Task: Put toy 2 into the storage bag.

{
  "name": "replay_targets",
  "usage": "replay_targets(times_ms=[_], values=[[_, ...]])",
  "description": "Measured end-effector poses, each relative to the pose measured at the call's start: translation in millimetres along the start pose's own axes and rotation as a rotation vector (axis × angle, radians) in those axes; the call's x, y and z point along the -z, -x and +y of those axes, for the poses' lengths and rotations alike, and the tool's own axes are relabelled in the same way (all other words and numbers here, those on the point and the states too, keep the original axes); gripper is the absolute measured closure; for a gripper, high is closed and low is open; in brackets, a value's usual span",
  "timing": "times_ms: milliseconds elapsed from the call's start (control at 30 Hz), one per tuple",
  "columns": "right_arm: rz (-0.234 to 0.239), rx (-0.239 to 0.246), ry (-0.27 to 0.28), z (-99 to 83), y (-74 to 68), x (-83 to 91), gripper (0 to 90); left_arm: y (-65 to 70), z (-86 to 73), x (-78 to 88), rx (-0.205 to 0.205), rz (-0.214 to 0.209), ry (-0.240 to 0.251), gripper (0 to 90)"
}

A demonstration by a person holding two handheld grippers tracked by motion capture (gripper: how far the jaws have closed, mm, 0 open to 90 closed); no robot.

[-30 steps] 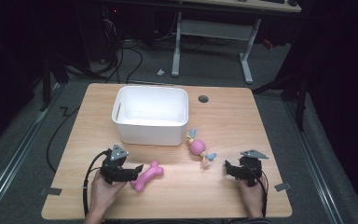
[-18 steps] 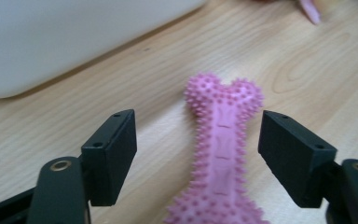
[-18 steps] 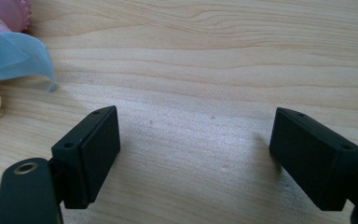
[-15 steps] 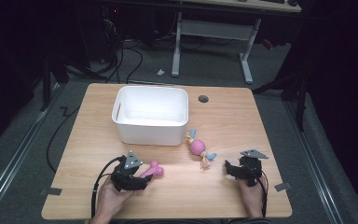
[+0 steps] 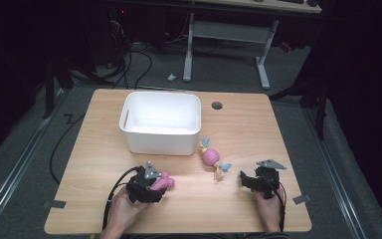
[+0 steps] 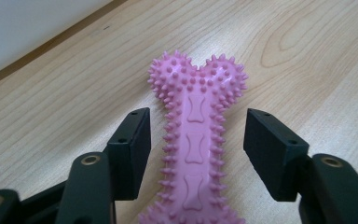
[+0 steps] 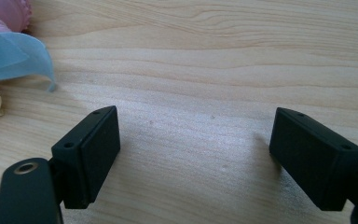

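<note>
Bone (image 6: pixel 196 140), a pink rubber toy studded with nubs and stamped with small bone shapes along its shaft, is seen lying flat on the table (image 5: pixel 258 124) between the jaws of the left gripper (image 6: pixel 198 154). These have just been closing but remain clear of it. The right gripper (image 7: pixel 207 156) is spread wide over bare wood.

Both my grippers are black: the left gripper (image 5: pixel 155 185) carries a grey three-cornered plate on top and trails a black cable in a loop toward the table's (image 5: pixel 258 124) near edge. My right gripper (image 5: pixel 245 180) has the same grey plate and a cable running back along my hand. Each jaw ends in a blocky black pad with small screw holes, and brass-ringed pivots sit behind them.
</note>
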State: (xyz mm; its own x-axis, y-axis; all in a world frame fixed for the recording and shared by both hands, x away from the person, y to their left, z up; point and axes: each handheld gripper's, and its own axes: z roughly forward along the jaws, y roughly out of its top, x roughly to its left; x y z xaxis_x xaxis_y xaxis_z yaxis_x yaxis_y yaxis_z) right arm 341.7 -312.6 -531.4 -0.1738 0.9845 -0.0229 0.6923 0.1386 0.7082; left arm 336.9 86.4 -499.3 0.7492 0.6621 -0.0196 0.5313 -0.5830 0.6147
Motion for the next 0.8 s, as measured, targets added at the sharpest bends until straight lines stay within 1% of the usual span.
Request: replay_targets(times_ms=[133, 267, 333, 400, 433, 567, 800], values=[[0.0, 0.0, 0.0, 0.0, 0.0, 0.0, 16.3, -1.8, 2.0, -3.1, 0.017, -0.006, -0.018, 45.9], [0.0, 0.002, 0.0, 0.0, 0.1, 0.0, 16.3, -1.9, 2.4, -4.2, 0.011, -0.01, -0.026, 46.3], [0.0, 0.0, 0.0, 0.0, 0.0, 0.0, 16.3, -1.6, 2.5, -5.7, 0.011, -0.008, -0.042, 47.7], [0.0, 0.0, 0.0, 0.0, 0.0, 0.0, 16.3, -1.5, 2.3, -6.6, 0.01, -0.006, -0.045, 48.1], [0.0, 0.0, 0.0, 0.0, 0.0, 0.0, 16.3, -1.4, 2.2, -6.9, 0.009, -0.008, -0.048, 49.8], [0.0, 0.0, 0.0, 0.0, 0.0, 0.0, 16.3, -1.0, 1.6, -6.8, 0.005, 0.003, -0.045, 55.3], [0.0, -0.003, -0.001, 0.1, -0.2, 0.1, 16.3, -2.2, 1.3, -5.1, 0.003, -0.006, -0.045, 57.8]])
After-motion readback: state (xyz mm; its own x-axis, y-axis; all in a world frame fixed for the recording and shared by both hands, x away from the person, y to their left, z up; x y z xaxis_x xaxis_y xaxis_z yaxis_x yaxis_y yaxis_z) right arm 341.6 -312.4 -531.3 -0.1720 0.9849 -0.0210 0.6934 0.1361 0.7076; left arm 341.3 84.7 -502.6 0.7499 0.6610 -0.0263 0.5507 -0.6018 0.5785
